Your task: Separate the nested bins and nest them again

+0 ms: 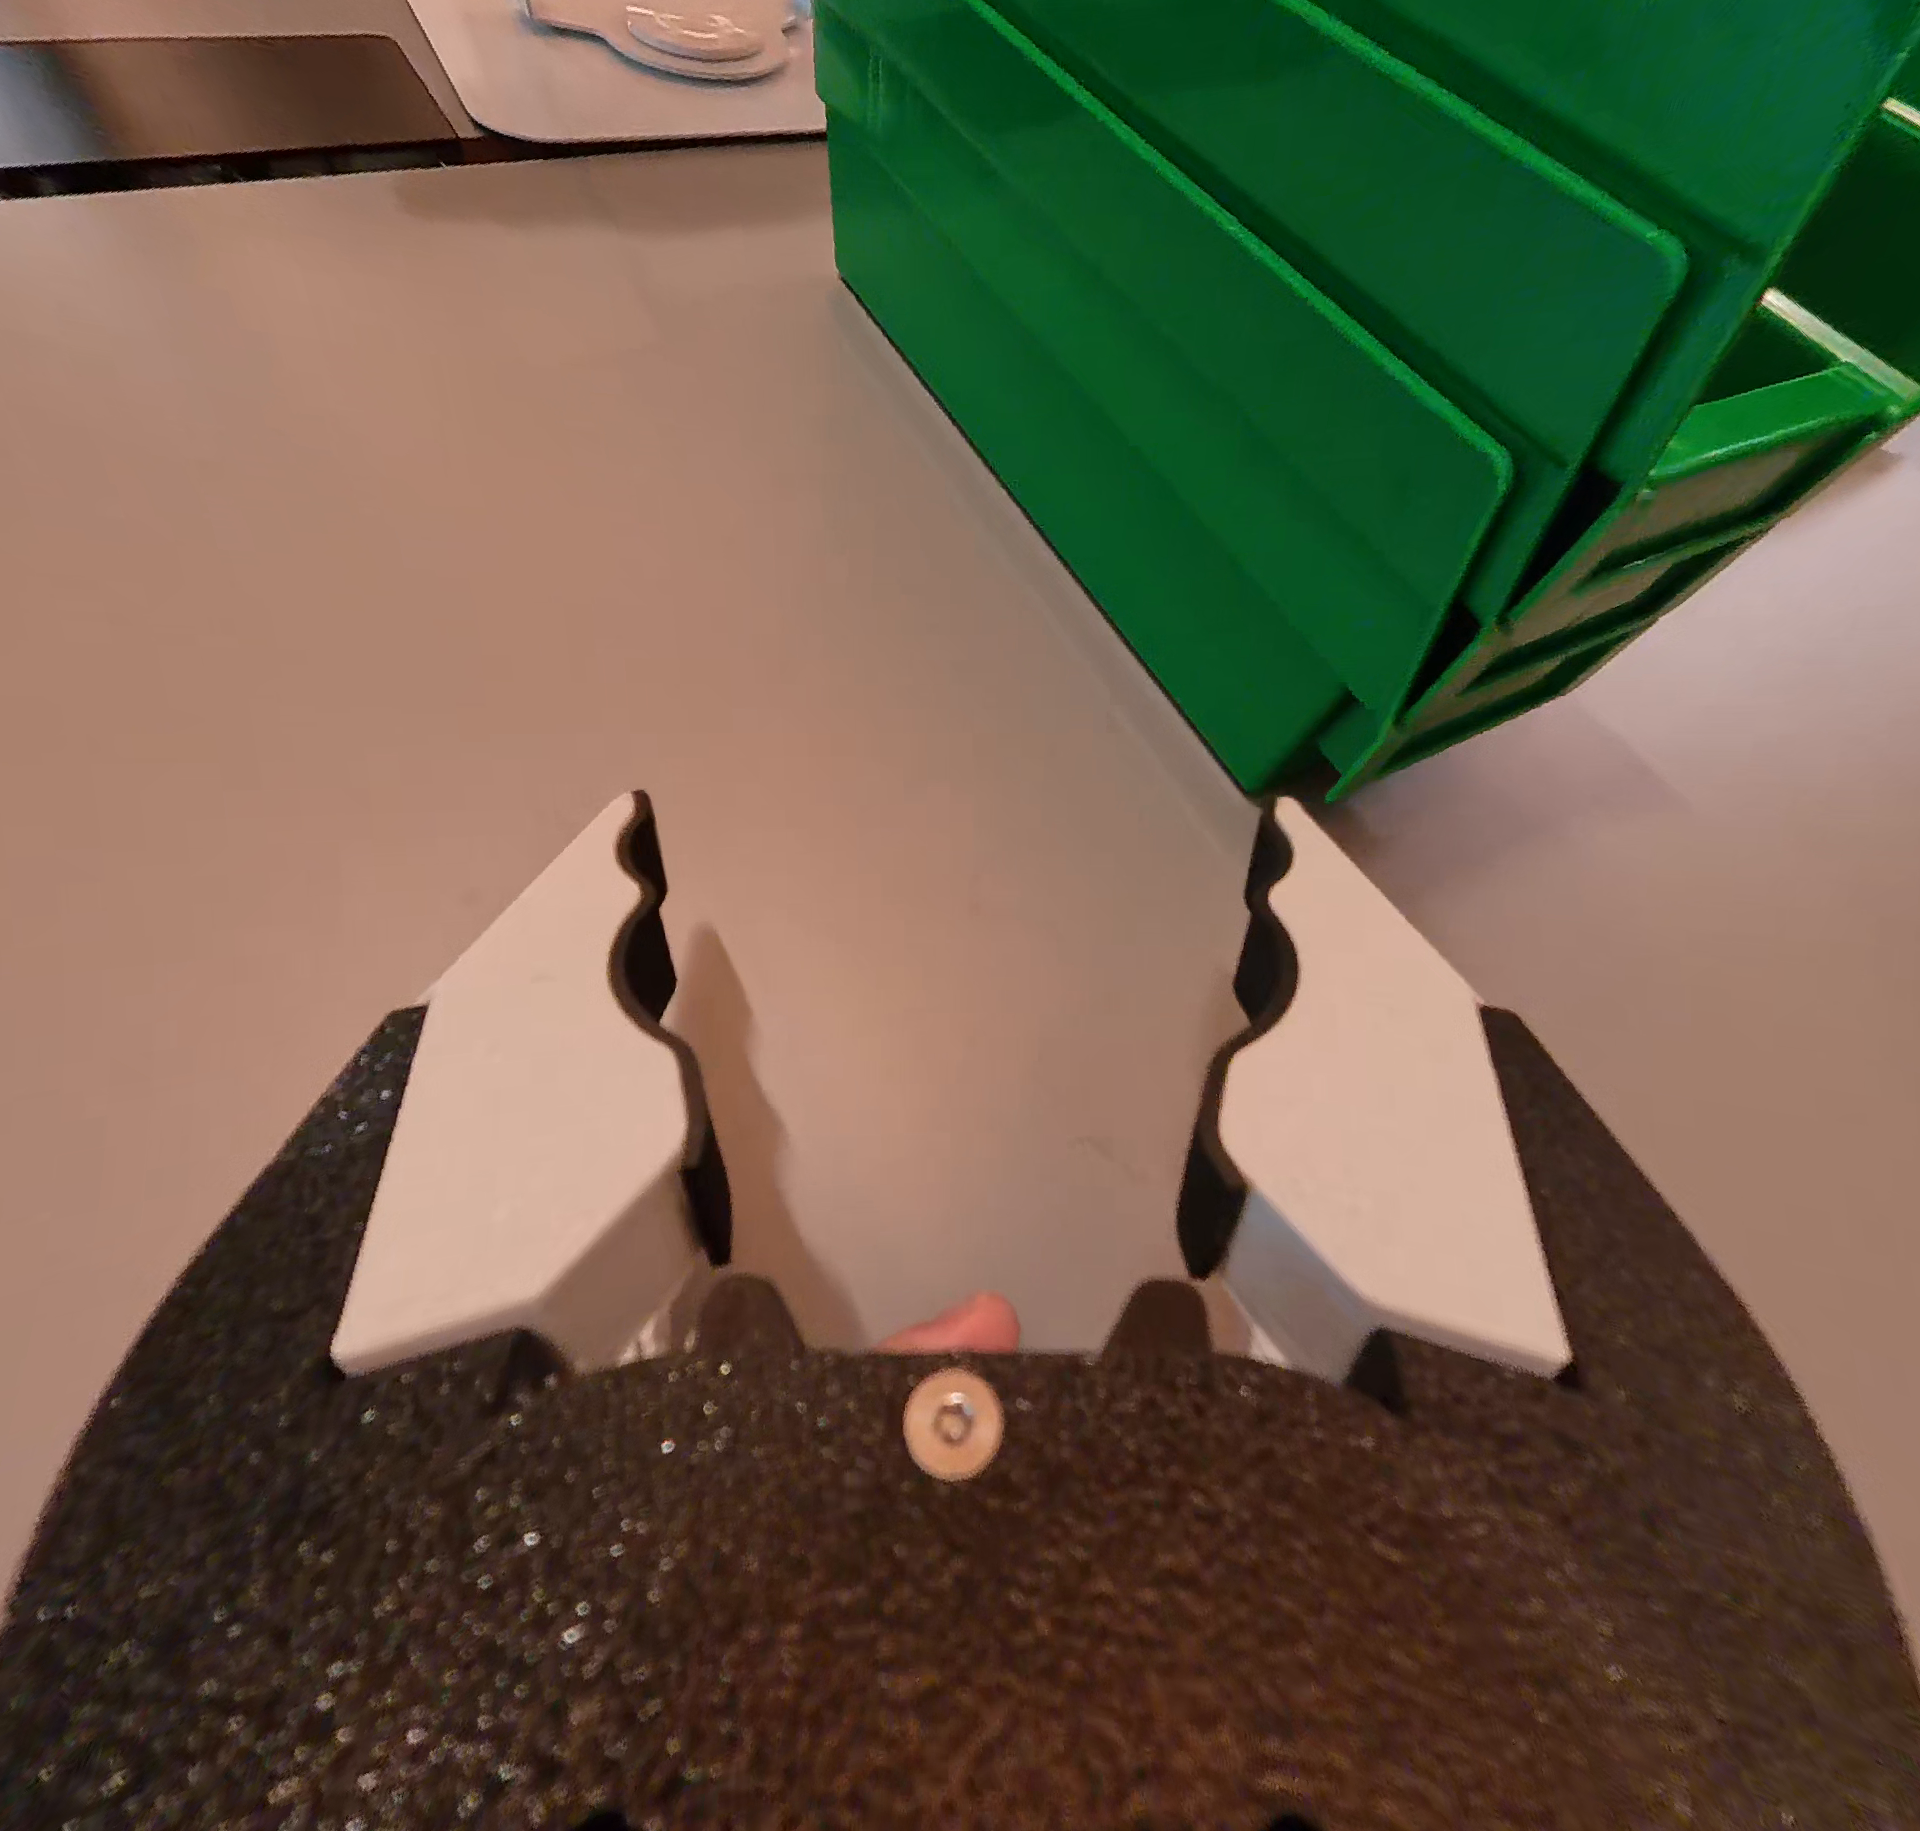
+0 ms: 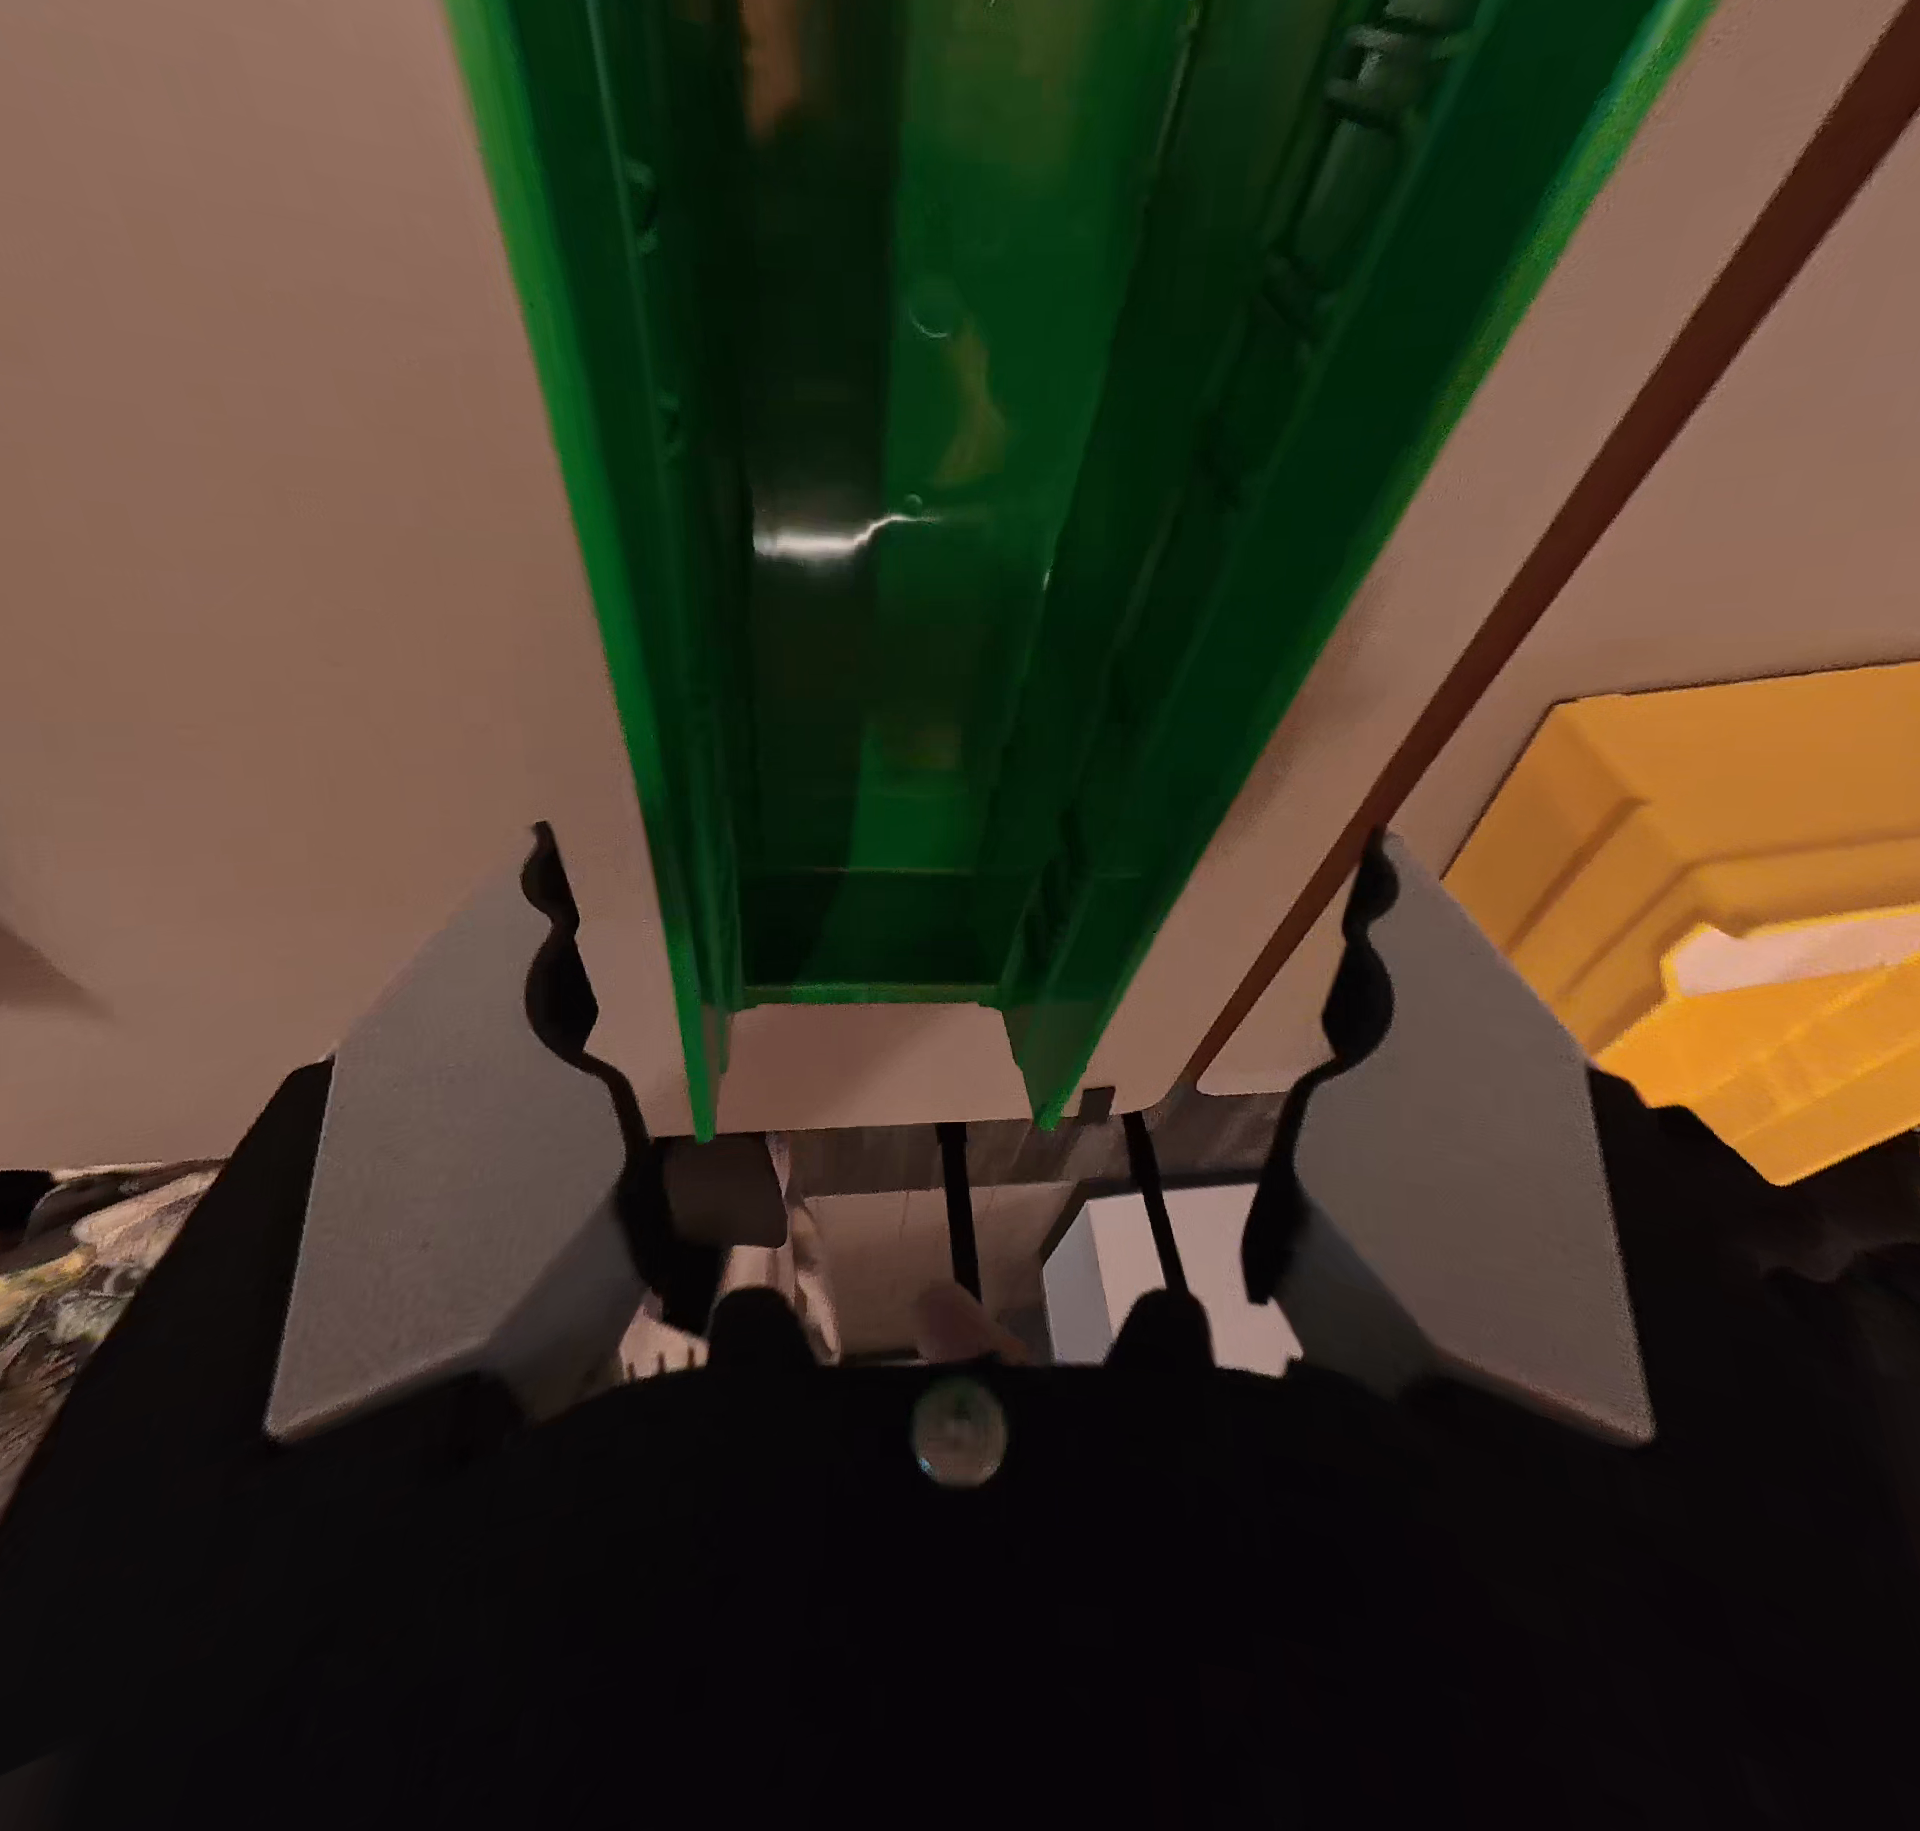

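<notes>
The glossy green plastic storage bins are seen stacked one inside another on the matt beige surface, tilted, with their stepped rims fanned out toward the left gripper. That gripper is held low over the bare surface just beside the stack's near corner, its white fingers spread apart and empty. In the right wrist view, a green bin is shown end-on, its rim edges running down between the spread grey fingers of the right gripper; no contact with the pads can be made out. A yellow plastic bin sits off to the side. Judged from this, the bins are not yet separated: the pulling apart and the re-nesting are both left to do.
</notes>
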